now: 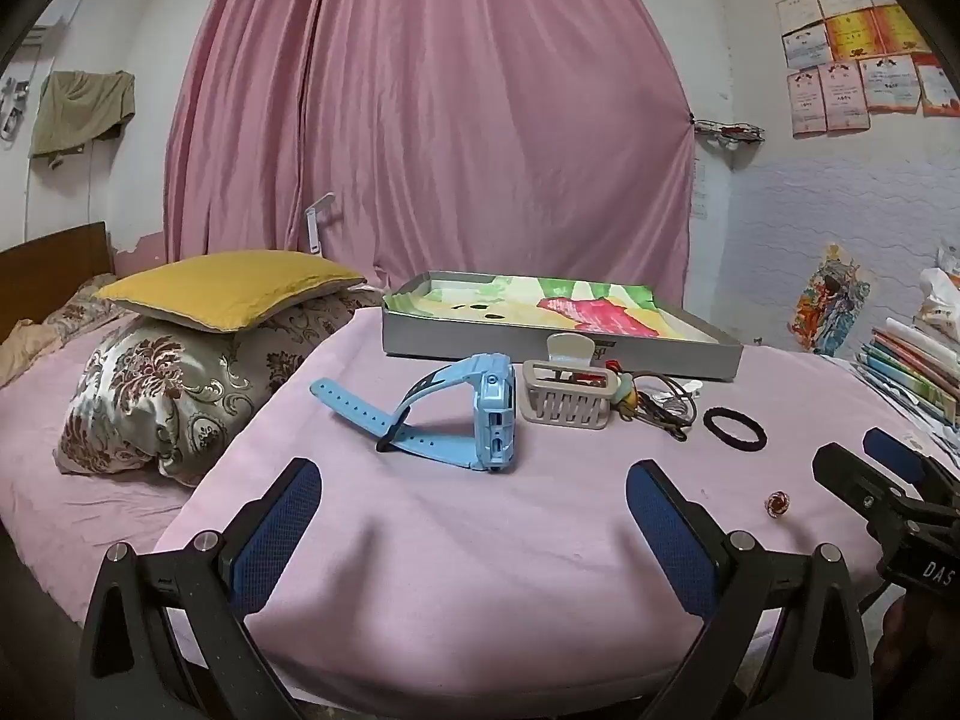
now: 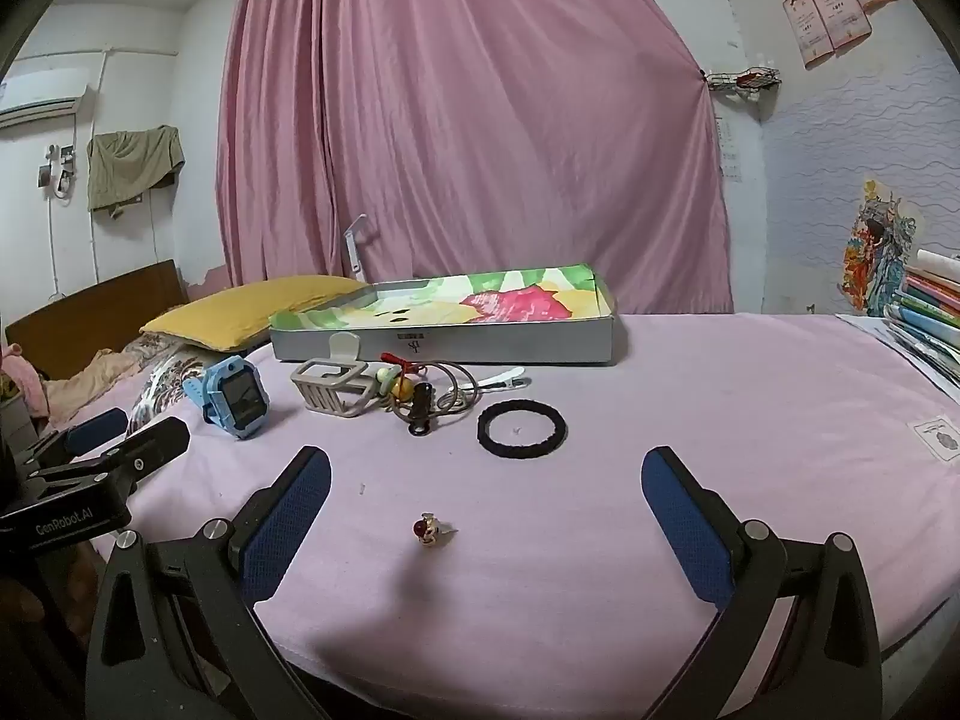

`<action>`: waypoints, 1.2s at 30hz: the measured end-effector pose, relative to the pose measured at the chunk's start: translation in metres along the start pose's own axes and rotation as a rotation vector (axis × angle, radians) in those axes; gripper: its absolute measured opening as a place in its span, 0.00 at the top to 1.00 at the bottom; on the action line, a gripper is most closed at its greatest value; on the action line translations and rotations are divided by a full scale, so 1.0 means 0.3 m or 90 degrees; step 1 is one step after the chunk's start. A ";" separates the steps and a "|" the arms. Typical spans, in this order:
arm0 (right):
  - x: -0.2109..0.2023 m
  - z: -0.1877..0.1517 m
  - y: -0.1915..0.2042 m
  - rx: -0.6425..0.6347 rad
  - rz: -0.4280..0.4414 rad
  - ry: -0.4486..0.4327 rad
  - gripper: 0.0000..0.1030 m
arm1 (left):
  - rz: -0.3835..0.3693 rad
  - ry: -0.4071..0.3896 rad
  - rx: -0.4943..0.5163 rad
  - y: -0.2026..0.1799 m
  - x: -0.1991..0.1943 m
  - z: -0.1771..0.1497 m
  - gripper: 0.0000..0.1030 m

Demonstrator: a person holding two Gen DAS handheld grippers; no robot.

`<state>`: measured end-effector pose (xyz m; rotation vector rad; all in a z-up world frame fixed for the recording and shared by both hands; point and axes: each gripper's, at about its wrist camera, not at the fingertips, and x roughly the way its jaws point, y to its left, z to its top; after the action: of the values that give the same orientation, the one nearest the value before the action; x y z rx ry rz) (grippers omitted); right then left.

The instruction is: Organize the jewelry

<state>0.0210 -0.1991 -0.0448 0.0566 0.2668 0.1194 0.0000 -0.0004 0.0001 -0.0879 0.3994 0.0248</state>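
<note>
A blue smartwatch lies on the pink cloth just ahead of my open, empty left gripper; it also shows in the right wrist view. A small ring with a red stone lies just ahead of my open, empty right gripper, and shows in the left wrist view. A beige hair claw, a tangle of cords and charms and a black hair tie lie farther back. A shallow grey box with a colourful lining stands behind them.
The table under the pink cloth adjoins a bed with a yellow pillow and patterned pillow on the left. A stack of books sits at the right edge. A pink curtain hangs behind.
</note>
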 end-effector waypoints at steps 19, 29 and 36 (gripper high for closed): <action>0.007 -0.004 -0.004 0.004 0.002 0.005 0.01 | 0.000 -0.001 -0.002 -0.011 0.000 -0.012 0.01; 0.010 -0.004 -0.002 0.005 0.002 0.006 0.01 | -0.002 0.003 0.000 -0.003 0.012 -0.011 0.01; 0.012 -0.005 0.000 0.006 0.002 0.007 0.01 | -0.001 0.004 0.001 -0.004 0.013 -0.011 0.01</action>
<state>0.0240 -0.1986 -0.0471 0.0653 0.2775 0.1214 0.0022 -0.0019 -0.0043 -0.0874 0.4054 0.0222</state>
